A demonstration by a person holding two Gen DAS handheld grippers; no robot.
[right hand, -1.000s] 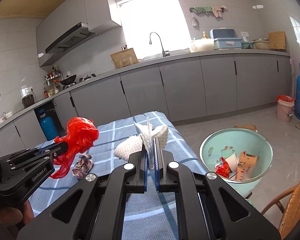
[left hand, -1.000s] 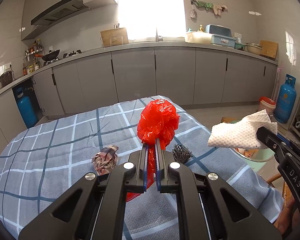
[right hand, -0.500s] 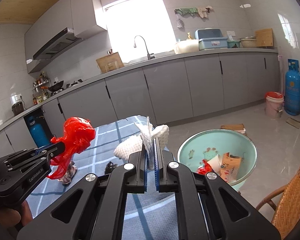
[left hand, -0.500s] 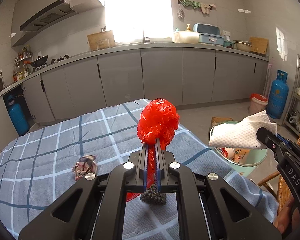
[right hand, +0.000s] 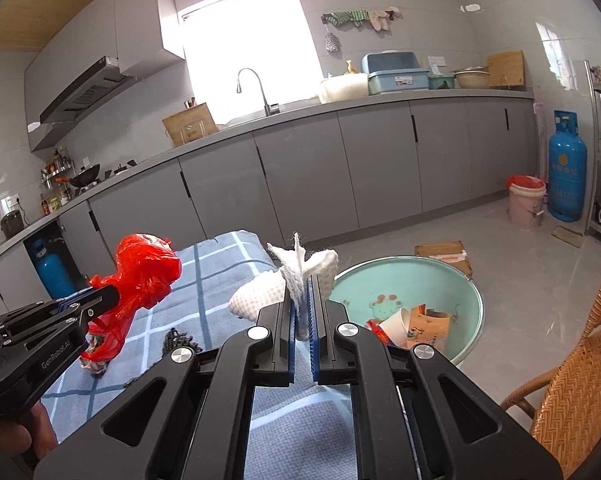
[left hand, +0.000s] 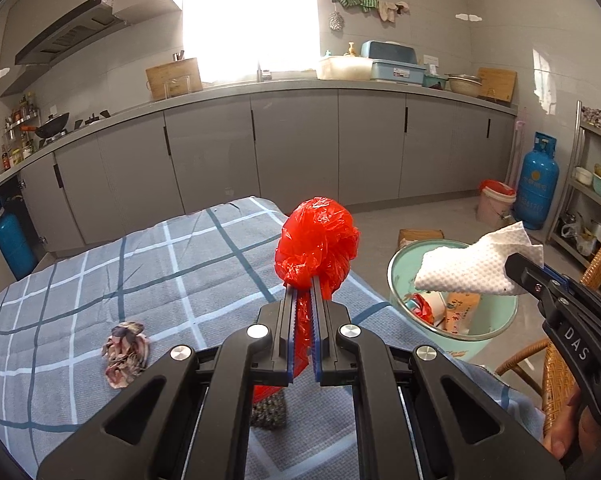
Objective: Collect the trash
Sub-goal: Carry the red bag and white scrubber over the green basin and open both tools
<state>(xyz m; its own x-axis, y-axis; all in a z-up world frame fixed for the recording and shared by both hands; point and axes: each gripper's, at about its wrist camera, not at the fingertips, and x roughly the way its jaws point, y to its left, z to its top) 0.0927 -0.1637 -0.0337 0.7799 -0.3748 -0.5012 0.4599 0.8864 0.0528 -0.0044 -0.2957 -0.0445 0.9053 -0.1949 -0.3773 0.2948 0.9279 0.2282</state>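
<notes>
My left gripper [left hand: 304,292] is shut on a crumpled red plastic bag [left hand: 318,242], held above the right part of the blue checked table [left hand: 100,280]. My right gripper [right hand: 304,284] is shut on a white paper towel [right hand: 296,276]; in the left wrist view the towel [left hand: 472,264] hangs over the rim of the mint green basin [left hand: 396,272]. The basin [right hand: 456,284] stands on the floor beside the table and holds paper cups, a carton and red scraps. In the right wrist view the red bag [right hand: 144,276] is at the left, over the table.
A crumpled patterned wrapper [left hand: 124,348] and a dark scouring pad [left hand: 268,410] lie on the table. A wicker chair [right hand: 580,380] stands at the right. Further off are a pink bucket [right hand: 526,200], a blue gas cylinder [right hand: 566,168], a flat cardboard box [right hand: 444,254] and grey cabinets.
Both grippers have carried their loads to the right, from over the table toward the basin. The towel now hangs over the basin's rim; the wrapper and scouring pad have slid left and nearer in view.
</notes>
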